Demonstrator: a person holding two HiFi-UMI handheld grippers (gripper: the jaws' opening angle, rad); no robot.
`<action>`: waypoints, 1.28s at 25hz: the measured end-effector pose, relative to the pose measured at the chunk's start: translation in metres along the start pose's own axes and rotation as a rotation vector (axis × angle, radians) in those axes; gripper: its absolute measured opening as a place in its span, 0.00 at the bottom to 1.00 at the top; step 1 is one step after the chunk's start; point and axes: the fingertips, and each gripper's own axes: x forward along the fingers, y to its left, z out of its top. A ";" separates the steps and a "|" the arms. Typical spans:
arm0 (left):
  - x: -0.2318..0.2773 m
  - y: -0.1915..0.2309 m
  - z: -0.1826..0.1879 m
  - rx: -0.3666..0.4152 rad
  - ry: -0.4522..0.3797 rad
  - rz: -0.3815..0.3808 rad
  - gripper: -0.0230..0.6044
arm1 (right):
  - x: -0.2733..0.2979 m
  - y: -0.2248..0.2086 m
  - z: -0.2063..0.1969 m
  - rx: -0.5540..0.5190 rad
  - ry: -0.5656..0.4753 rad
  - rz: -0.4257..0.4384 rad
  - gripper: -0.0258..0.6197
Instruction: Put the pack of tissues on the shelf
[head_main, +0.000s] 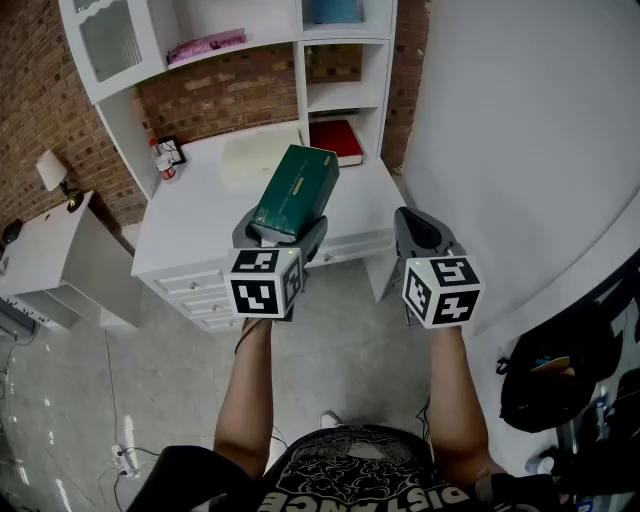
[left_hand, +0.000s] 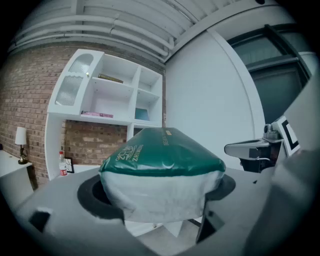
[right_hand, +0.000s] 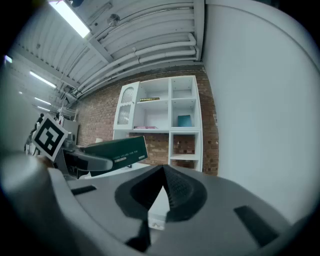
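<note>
The pack of tissues (head_main: 295, 190) is a dark green packet with white ends, tilted up and away from me over the white desk (head_main: 190, 215). My left gripper (head_main: 281, 232) is shut on its near end, with the jaws spread wide around it. In the left gripper view the tissue pack (left_hand: 161, 160) fills the space between the jaws. My right gripper (head_main: 424, 234) hangs beside it to the right, shut and empty; its right gripper fingertips (right_hand: 170, 187) meet in a point. The white shelf unit (head_main: 250, 45) stands above the desk, and the same shelf unit (left_hand: 107, 95) shows ahead.
On the desk lie a pale sheet (head_main: 262, 155), a small bottle (head_main: 160, 160) and a picture frame (head_main: 172, 150). A red book (head_main: 335, 138) sits in a lower cubby, a pink item (head_main: 205, 46) on a shelf. A white curved wall (head_main: 520, 130) is at right, a lamp (head_main: 50, 170) at left.
</note>
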 end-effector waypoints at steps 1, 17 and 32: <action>0.000 0.001 -0.001 0.000 0.003 0.001 0.78 | 0.000 0.001 -0.001 0.002 0.002 -0.001 0.04; 0.024 0.007 -0.003 0.029 0.021 -0.025 0.78 | 0.025 0.002 -0.004 0.010 0.002 0.008 0.04; 0.117 0.021 0.001 0.052 0.043 0.021 0.78 | 0.106 -0.058 -0.006 0.024 -0.018 0.060 0.04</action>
